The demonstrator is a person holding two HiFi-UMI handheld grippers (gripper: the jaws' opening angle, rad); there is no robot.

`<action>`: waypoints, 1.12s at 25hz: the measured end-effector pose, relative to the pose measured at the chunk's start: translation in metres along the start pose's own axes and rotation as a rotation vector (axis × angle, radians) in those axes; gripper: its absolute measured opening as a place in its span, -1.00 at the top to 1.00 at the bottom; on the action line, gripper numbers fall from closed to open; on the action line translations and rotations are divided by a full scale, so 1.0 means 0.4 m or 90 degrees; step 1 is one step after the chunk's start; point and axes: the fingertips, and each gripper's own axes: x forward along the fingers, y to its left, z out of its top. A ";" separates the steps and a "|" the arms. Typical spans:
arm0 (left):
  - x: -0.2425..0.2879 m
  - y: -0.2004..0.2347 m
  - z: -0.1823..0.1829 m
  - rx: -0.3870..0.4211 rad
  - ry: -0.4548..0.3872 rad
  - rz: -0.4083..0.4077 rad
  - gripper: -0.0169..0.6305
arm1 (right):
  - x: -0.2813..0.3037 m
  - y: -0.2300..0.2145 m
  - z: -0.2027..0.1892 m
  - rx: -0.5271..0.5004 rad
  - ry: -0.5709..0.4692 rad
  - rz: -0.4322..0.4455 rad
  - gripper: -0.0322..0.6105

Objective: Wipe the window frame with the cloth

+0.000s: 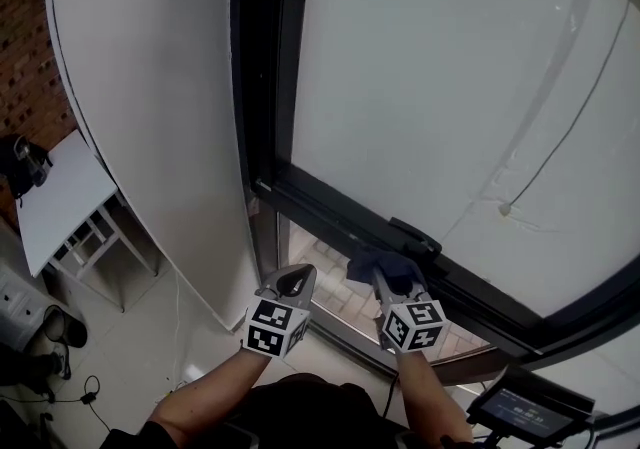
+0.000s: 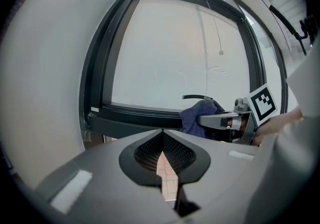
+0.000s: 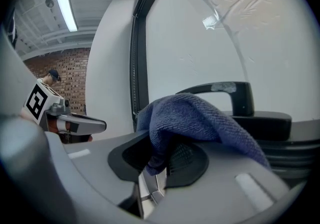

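Right gripper view: right tongs [image 3: 159,160] clamped on blue cloth [image 3: 200,118], bunched forward presumably so fabric, not metal, meets the lower window frame [image 1: 330,209] by the handle [image 3: 235,93]; left tongs [image 2: 162,138] closed, empty, parked clear alongside.

We are reaching our left forearm [image 1: 203,395] and right forearm [image 1: 428,399] forward, side by side. Our left hand-held gripper [image 1: 293,283] is pointing ahead, jaws pressed together, empty. Our right hand-held gripper [image 1: 384,281] is pinching a blue cloth [image 1: 386,264].
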 end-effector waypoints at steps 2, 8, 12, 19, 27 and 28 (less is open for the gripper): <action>-0.011 0.022 0.004 0.004 -0.004 0.005 0.97 | 0.017 0.011 0.002 0.002 -0.002 -0.002 0.68; -0.036 0.088 0.015 -0.005 -0.009 0.026 0.97 | 0.067 0.043 0.008 0.007 0.004 0.005 0.68; -0.045 0.127 0.024 -0.025 -0.018 0.044 0.97 | 0.108 0.069 0.011 -0.004 0.013 0.022 0.68; -0.048 0.197 0.003 -0.029 -0.007 0.073 0.97 | 0.193 0.125 0.021 -0.011 0.018 0.064 0.68; -0.052 0.300 0.018 -0.033 -0.007 0.110 0.97 | 0.294 0.197 0.035 -0.014 0.029 0.090 0.68; -0.052 0.312 0.019 -0.034 -0.007 0.114 0.97 | 0.303 0.204 0.036 -0.013 0.030 0.091 0.68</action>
